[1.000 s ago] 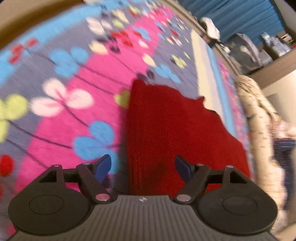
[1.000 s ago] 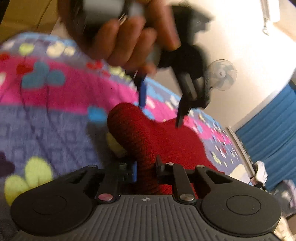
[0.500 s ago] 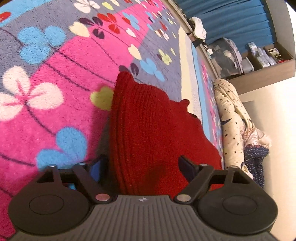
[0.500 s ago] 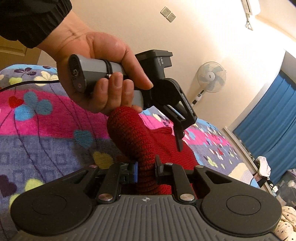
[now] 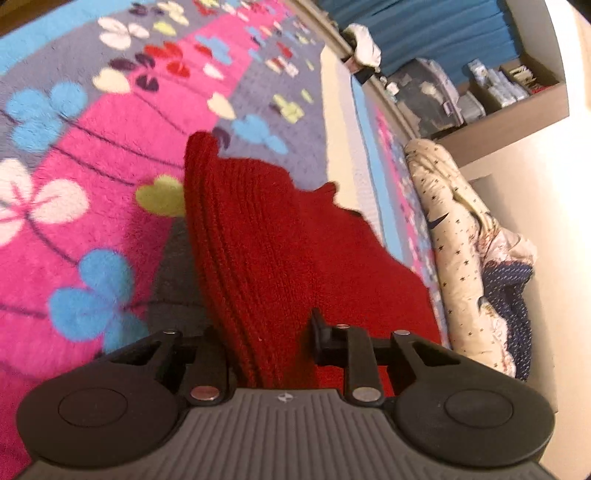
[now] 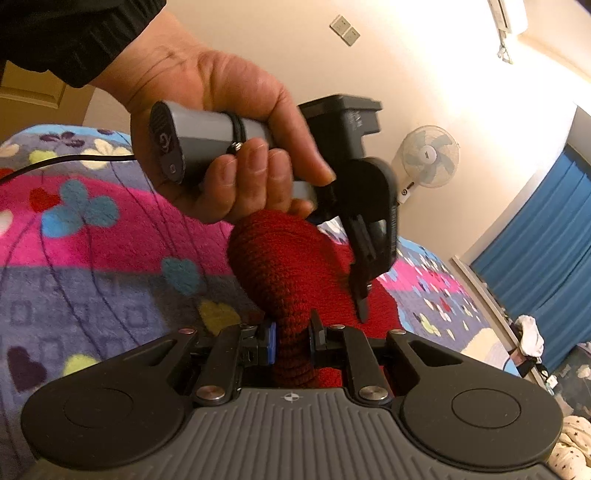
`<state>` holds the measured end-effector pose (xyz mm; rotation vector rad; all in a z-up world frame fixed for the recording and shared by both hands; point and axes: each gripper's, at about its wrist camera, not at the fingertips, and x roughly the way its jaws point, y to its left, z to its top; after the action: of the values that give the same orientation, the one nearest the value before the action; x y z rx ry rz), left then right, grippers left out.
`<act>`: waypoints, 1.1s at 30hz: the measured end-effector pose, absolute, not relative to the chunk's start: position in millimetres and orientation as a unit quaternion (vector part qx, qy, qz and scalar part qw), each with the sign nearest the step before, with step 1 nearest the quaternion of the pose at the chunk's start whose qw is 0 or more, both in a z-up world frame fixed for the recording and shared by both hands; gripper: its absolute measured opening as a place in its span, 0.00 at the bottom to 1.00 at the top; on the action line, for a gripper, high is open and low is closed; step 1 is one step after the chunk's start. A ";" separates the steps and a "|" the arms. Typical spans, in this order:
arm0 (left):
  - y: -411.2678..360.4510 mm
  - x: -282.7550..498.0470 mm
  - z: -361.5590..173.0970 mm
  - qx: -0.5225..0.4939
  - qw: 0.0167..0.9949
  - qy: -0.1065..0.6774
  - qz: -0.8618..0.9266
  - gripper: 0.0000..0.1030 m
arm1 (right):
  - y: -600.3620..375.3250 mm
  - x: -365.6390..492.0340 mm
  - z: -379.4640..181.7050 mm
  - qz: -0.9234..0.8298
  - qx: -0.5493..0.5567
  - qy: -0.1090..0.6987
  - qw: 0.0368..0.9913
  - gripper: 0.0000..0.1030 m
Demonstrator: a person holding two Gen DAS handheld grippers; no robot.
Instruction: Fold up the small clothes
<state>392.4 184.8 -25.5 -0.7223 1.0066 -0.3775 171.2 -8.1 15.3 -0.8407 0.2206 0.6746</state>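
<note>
On one blanket [image 5: 92, 229] – one red knit [image 5: 288, 251], two tongs [image 5: 273, 343] [image 6: 291, 338] clamping it.

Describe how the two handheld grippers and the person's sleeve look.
Each gripper, left and right, has a ribbed grey base, black round-lobed linkages with silver pivot pins and slim black fingers; the right shows a blue pad. The left's handle is grey, trailing a black cable. The sleeve is black with a ribbed cuff.

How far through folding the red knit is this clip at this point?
Early. Done: the right hand-held gripper is shut on a bunched edge of the red knit garment. In hand: the left hand-held gripper has just been closing on another edge, fabric between its jaws. Left: no finished fold shows; most of the knit lies spread on the patterned blanket.
</note>
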 end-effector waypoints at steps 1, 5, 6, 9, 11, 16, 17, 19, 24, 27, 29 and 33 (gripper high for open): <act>189.9 385.0 -18.3 -0.336 0.798 0.468 -0.174 0.26 | -7.8 168.7 18.7 0.326 -0.395 0.103 0.852 0.15; 217.9 351.6 15.4 -0.320 0.806 0.474 -0.152 0.26 | 4.1 144.6 36.1 0.361 -0.375 0.087 0.849 0.15; 226.4 337.0 26.5 -0.310 0.813 0.471 -0.144 0.26 | 10.6 134.9 41.4 0.368 -0.372 0.079 0.848 0.15; 247.7 299.5 46.6 -0.304 0.824 0.463 -0.121 0.25 | 30.7 110.4 54.7 0.389 -0.356 0.077 0.846 0.14; 264.9 273.5 52.5 -0.318 0.825 0.454 -0.108 0.25 | 44.0 92.1 60.2 0.397 -0.350 0.078 0.845 0.14; 295.4 231.8 29.3 -0.369 0.805 0.457 -0.080 0.26 | 57.4 63.0 62.7 0.401 -0.332 0.093 0.849 0.15; 294.8 230.3 27.5 -0.366 0.803 0.465 -0.071 0.26 | 54.8 61.0 60.8 0.400 -0.328 0.099 0.850 0.14; 290.0 228.0 30.0 -0.371 0.804 0.460 -0.072 0.30 | 46.6 62.0 60.8 0.397 -0.310 0.112 0.856 0.14; 284.7 227.7 37.5 -0.418 0.803 0.420 -0.061 0.48 | 0.8 88.3 90.6 0.368 -0.208 0.168 0.891 0.14; 281.8 222.5 52.6 -0.455 0.815 0.351 -0.073 0.60 | -55.5 124.7 112.0 0.326 -0.114 0.212 0.914 0.14; 273.7 220.4 62.1 -0.451 0.831 0.320 -0.066 0.72 | -101.6 142.9 118.6 0.292 -0.083 0.231 0.924 0.13; 239.3 229.1 72.3 -0.374 0.861 0.339 -0.068 0.72 | -186.7 153.5 112.5 0.229 -0.077 0.256 0.936 0.13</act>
<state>229.1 239.3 72.3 -0.7851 0.7110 -0.1428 153.5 -186.7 112.5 -0.1573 0.5226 0.4675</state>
